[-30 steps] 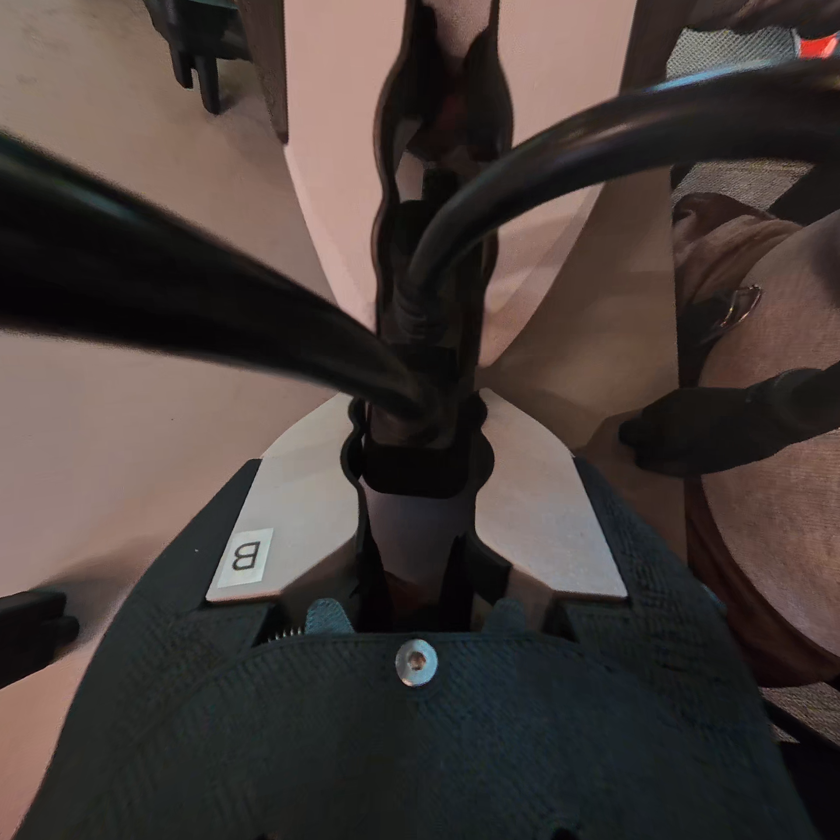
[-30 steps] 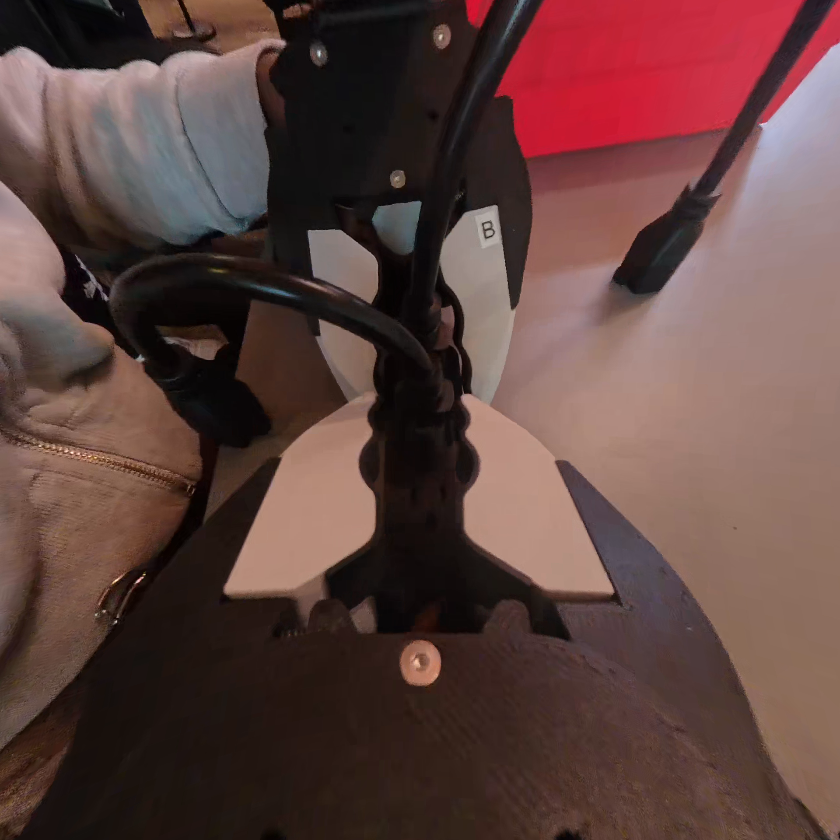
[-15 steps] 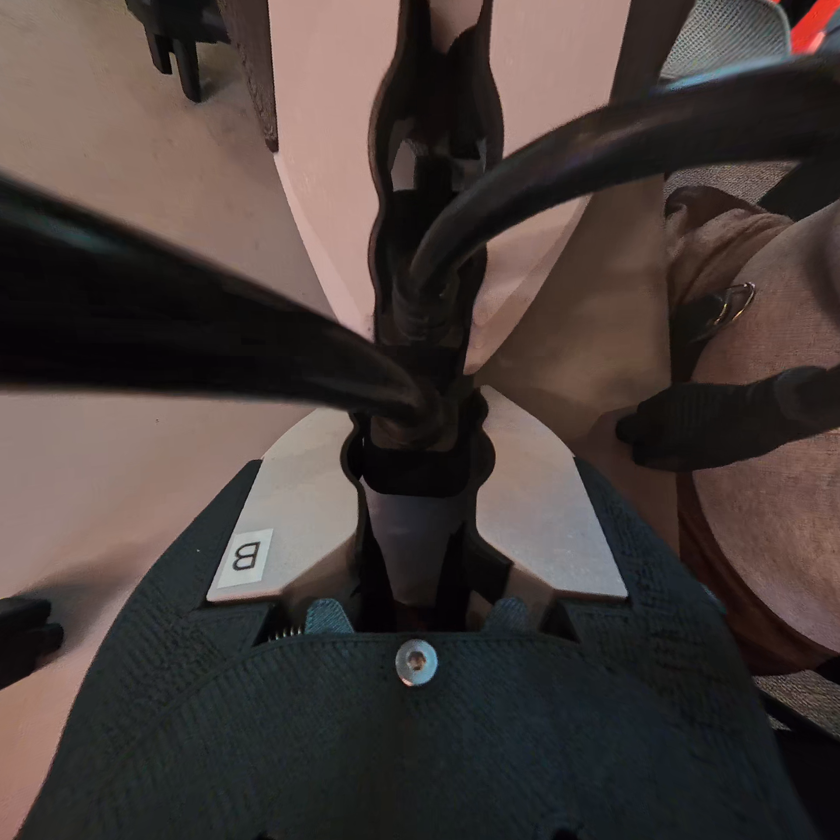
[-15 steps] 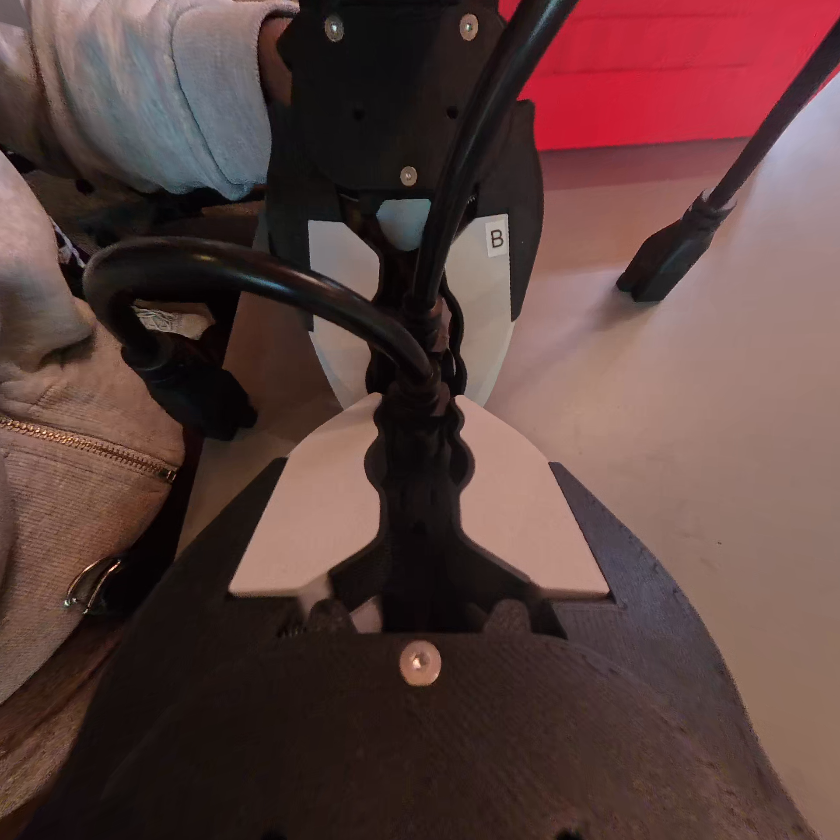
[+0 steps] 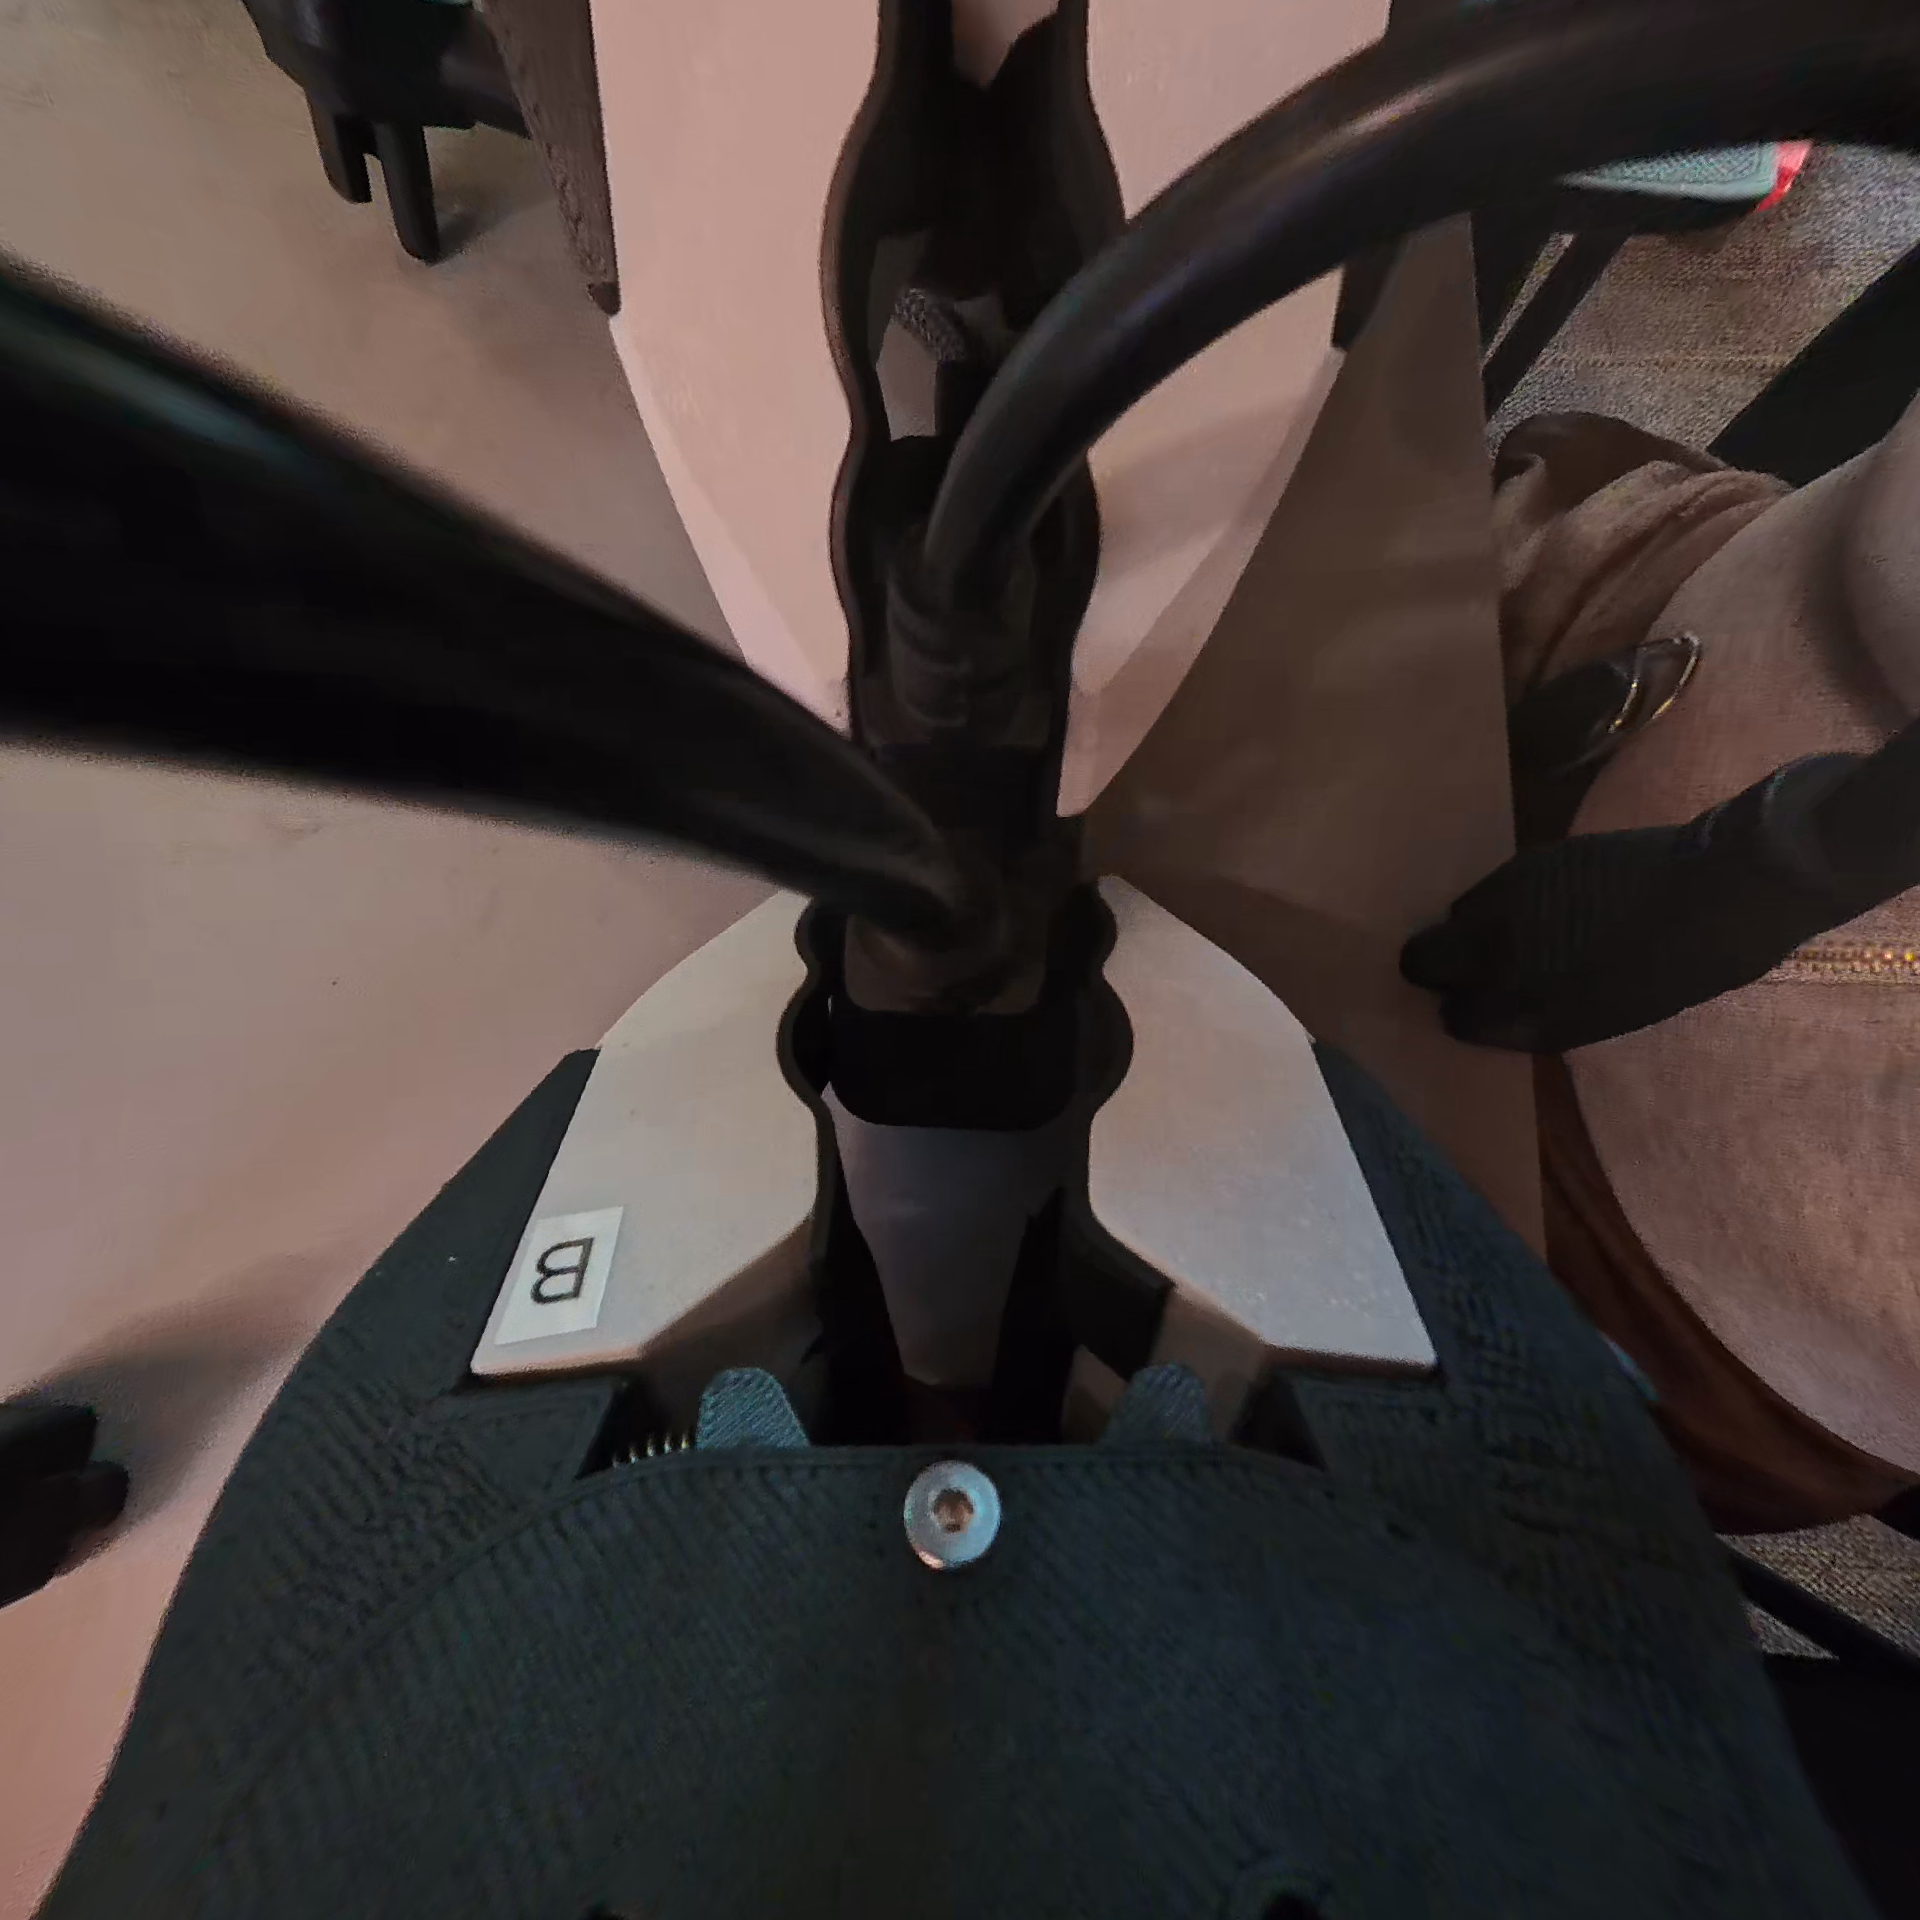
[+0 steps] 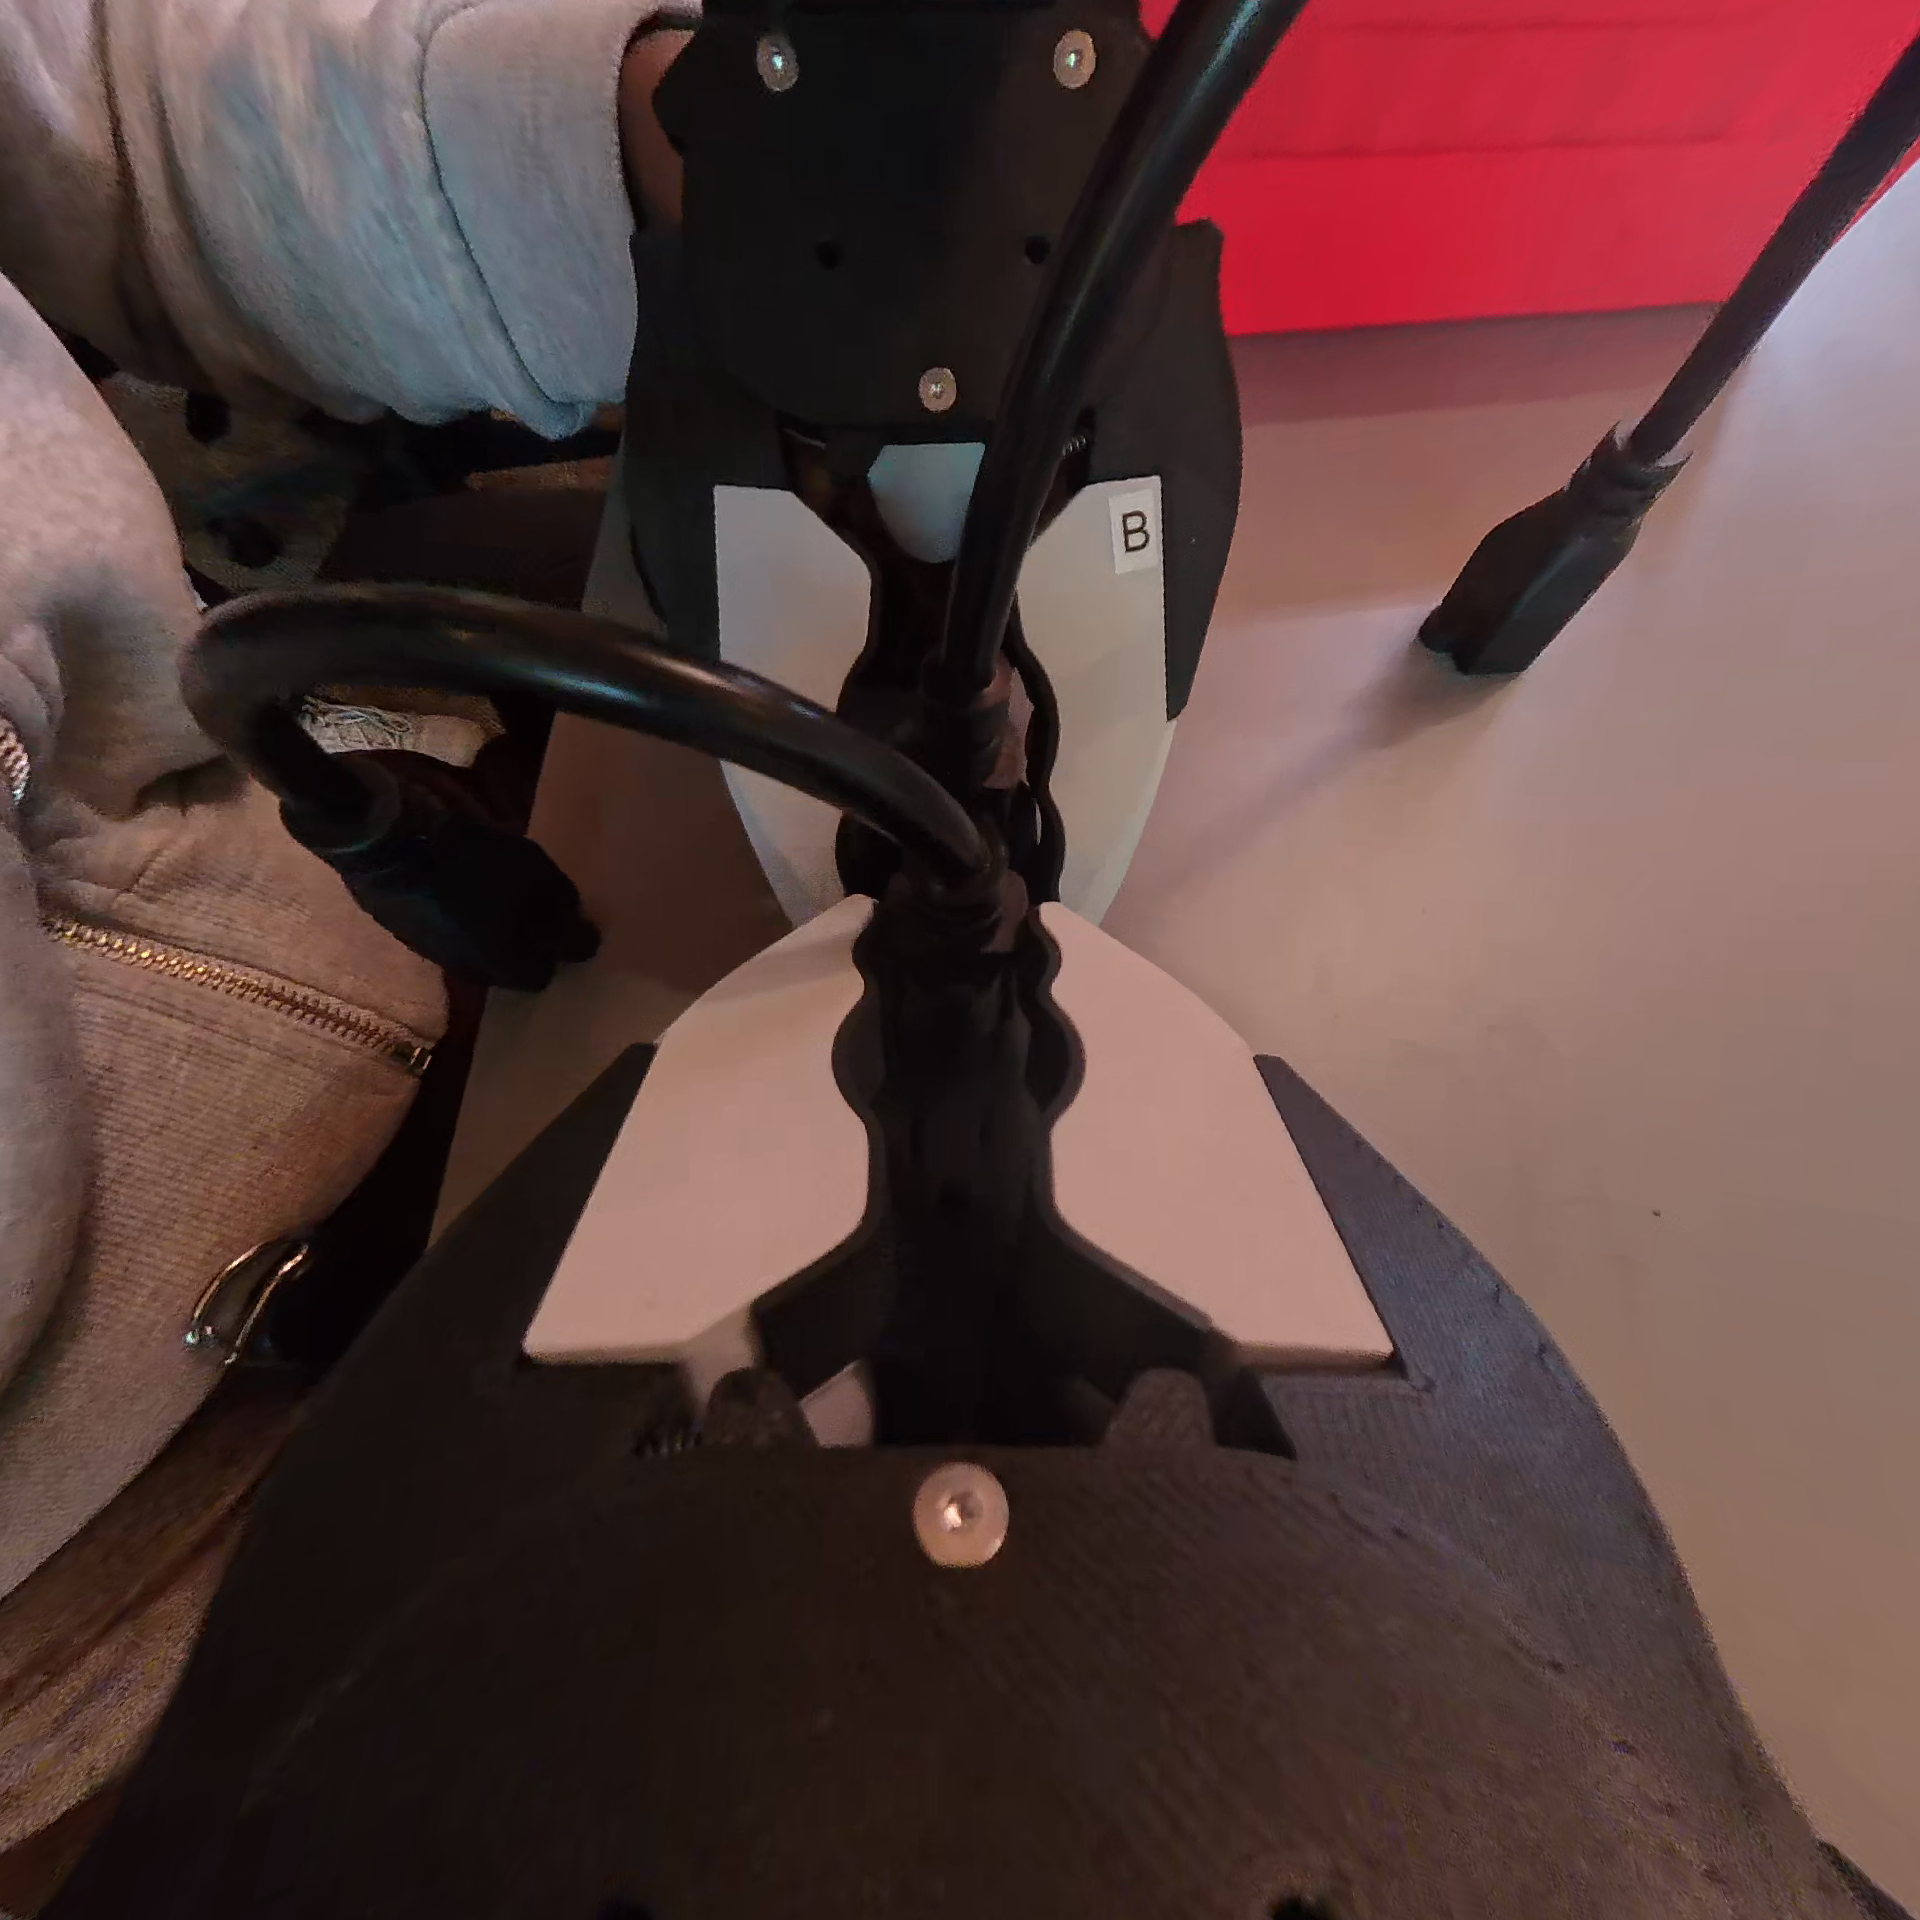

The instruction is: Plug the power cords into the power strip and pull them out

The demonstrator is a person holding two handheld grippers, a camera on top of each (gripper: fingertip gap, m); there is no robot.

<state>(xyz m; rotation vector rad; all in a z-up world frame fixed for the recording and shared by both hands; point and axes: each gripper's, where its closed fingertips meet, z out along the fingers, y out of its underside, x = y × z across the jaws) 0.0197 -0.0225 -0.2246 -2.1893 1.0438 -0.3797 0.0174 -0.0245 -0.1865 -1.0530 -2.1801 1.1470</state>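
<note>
My left gripper [image 5: 956,935] is shut on a black cord plug [image 5: 951,1060]. Its thick black cord [image 5: 312,644] runs off to the left. My right gripper [image 6: 951,935] is shut on another black plug [image 6: 956,1091], and its cord [image 6: 520,644] arches left and down to a loose plug end [image 6: 447,894]. The grippers face each other tip to tip. Each shows in the other's view: the right one [image 5: 966,312] and the left one [image 6: 935,312]. The two plugs meet between the fingertips; I cannot tell if they are joined. No power strip is in view.
A further black plug [image 6: 1538,592] with its cord rests on the pale table [image 6: 1558,1039] at the right. Other plug ends lie by the person's lap [image 5: 1610,935] and at the far left [image 5: 374,156]. A grey sleeve [image 6: 312,208] is close on the left, with a red wall [image 6: 1507,156] behind. The tips of both grippers are at nearly the same place.
Both grippers stay shut on their plugs, tip to tip. The views have shifted only slightly and the cords have swayed a little.
</note>
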